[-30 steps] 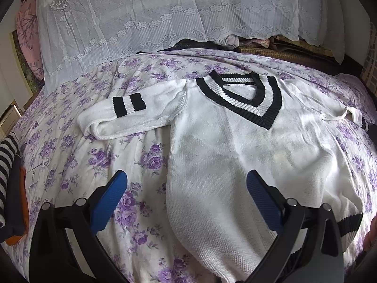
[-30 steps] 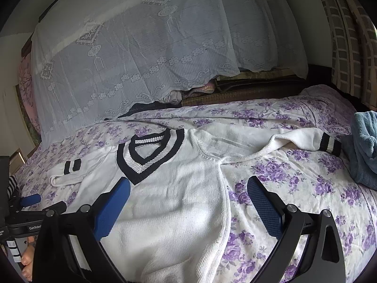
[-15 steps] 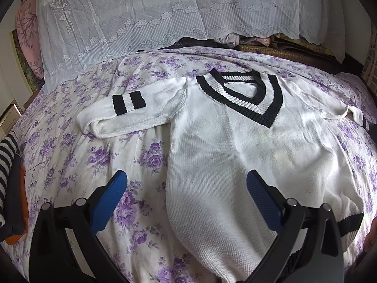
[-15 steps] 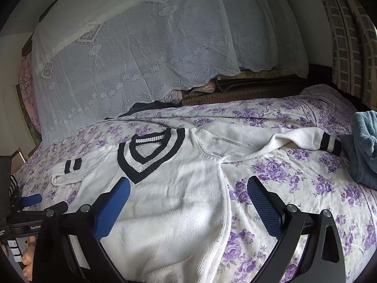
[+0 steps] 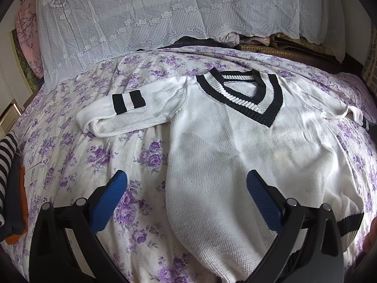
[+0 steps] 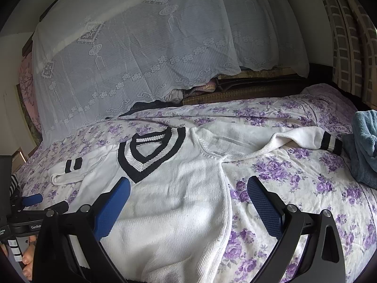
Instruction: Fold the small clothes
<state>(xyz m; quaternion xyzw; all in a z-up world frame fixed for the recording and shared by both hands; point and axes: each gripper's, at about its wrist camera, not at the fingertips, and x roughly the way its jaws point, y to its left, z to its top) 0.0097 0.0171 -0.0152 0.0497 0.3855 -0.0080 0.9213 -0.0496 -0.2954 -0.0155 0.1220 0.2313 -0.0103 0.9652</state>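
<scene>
A white knit sweater with a black-and-white V-neck lies flat, face up, on the floral bed. Its left sleeve is folded back on itself, striped cuff on top. The right sleeve stretches out toward a blue towel. My left gripper hovers open over the sweater's lower left edge, holding nothing. My right gripper is open above the sweater's lower right edge, also holding nothing. The left gripper also shows at the far left of the right wrist view.
A purple-flowered bedsheet covers the bed. White lace cloth drapes over piled things at the back. Striped and orange clothes sit at the left edge. A blue towel lies at the right. A hand holds the left gripper.
Both views have drifted slightly; the sweater sits a little lower in each frame. Both grippers stay open, and the sweater itself has not moved.
</scene>
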